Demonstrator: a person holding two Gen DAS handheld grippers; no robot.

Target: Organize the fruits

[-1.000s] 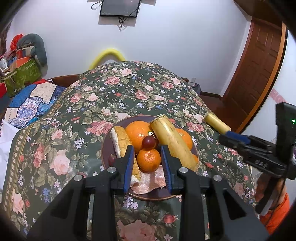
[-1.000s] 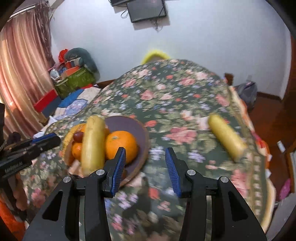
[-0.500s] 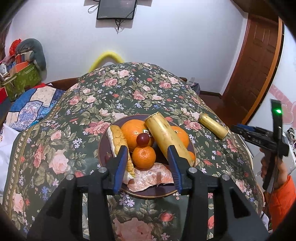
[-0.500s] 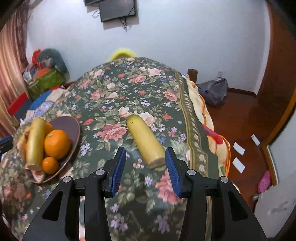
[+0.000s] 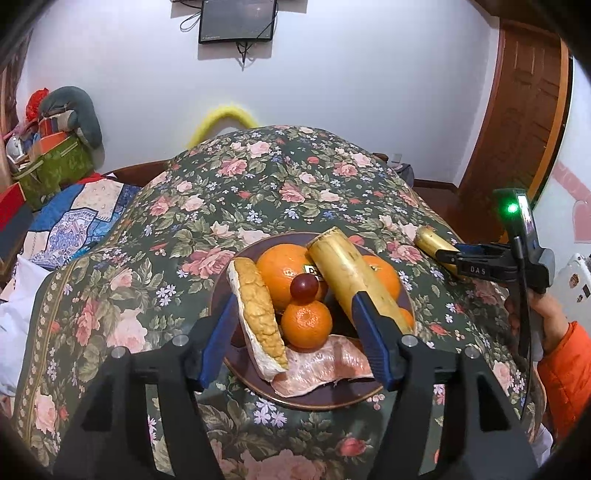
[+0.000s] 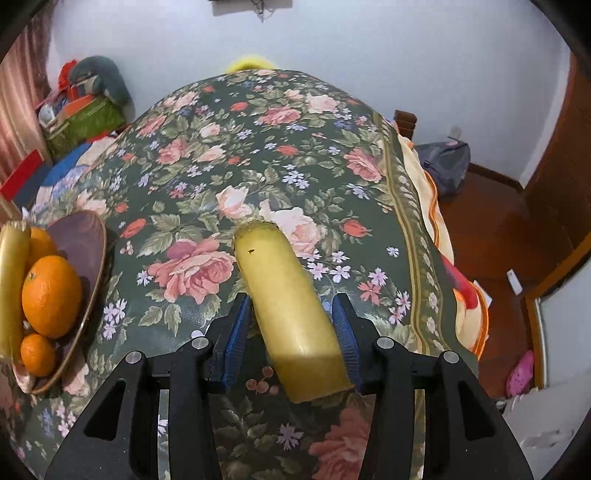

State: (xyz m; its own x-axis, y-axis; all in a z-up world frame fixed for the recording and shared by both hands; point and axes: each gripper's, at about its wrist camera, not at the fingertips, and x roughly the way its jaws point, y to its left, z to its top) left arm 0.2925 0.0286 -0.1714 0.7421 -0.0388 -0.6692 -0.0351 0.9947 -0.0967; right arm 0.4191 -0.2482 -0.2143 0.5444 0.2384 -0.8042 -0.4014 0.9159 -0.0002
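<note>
Where a floral cloth (image 5: 229,192) in dark green with pink roses covers the table, the room behind it has a white wall, a dark screen (image 5: 236,20) mounted high on it, a wooden door (image 5: 524,122) at the right and a heap of boxes and cloth (image 5: 51,147) at the left. A grey bag (image 6: 445,166) sits on the wooden floor past the table's far right edge.

On the brown plate (image 5: 328,400) lie two large oranges (image 5: 284,269), two small mandarins (image 5: 306,325), one dark red grape (image 5: 303,286), one long yellow fruit piece (image 5: 351,273), one pale rough-skinned wedge (image 5: 258,314) and a pinkish strip of peel (image 5: 321,369). A second yellow fruit piece (image 6: 288,314) lies alone on the cloth, well to the right of the plate.

The left gripper (image 5: 295,339) hovers over the near side of the plate; its jaws have just been opening and now stand apart, pressing on nothing, with the mandarin and the wedge seen between them.

The right gripper (image 6: 293,332) straddles the lone yellow piece, whose near half lies between the blue pads (image 6: 236,332). The jaws have opened slightly; a gap shows at the left pad, while contact at the right pad cannot be judged. A hand (image 5: 535,306) in an orange sleeve holds this gripper.
</note>
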